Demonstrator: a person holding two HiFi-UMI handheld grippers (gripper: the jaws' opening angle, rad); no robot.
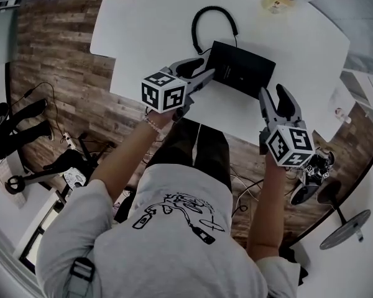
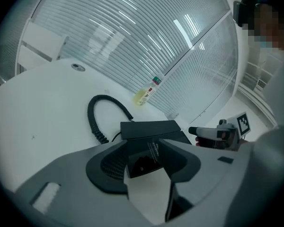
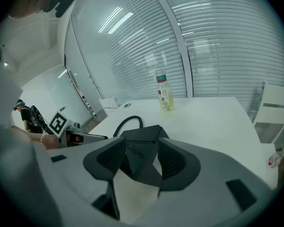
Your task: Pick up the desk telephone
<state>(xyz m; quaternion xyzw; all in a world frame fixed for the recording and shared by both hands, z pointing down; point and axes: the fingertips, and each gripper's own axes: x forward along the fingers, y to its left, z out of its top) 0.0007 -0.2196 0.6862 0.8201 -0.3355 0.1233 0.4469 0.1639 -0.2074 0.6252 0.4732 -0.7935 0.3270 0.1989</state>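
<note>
left gripper (image 1: 206, 67) and right gripper (image 1: 274, 94) both gape wide, gripping nothing. they flank the black desk telephone (image 1: 241, 67), which lies flat on the white table (image 1: 298, 48), probably so they can clamp it from both sides.

Both arms are stretched out ahead, elbows bent, the left gripper (image 1: 206, 67) and right gripper (image 1: 272, 92) angled downward, each with its jaws standing wide apart.

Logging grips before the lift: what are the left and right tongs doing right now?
Left tongs: open, holding nothing; desk telephone lies ahead.
Right tongs: open, holding nothing.
</note>
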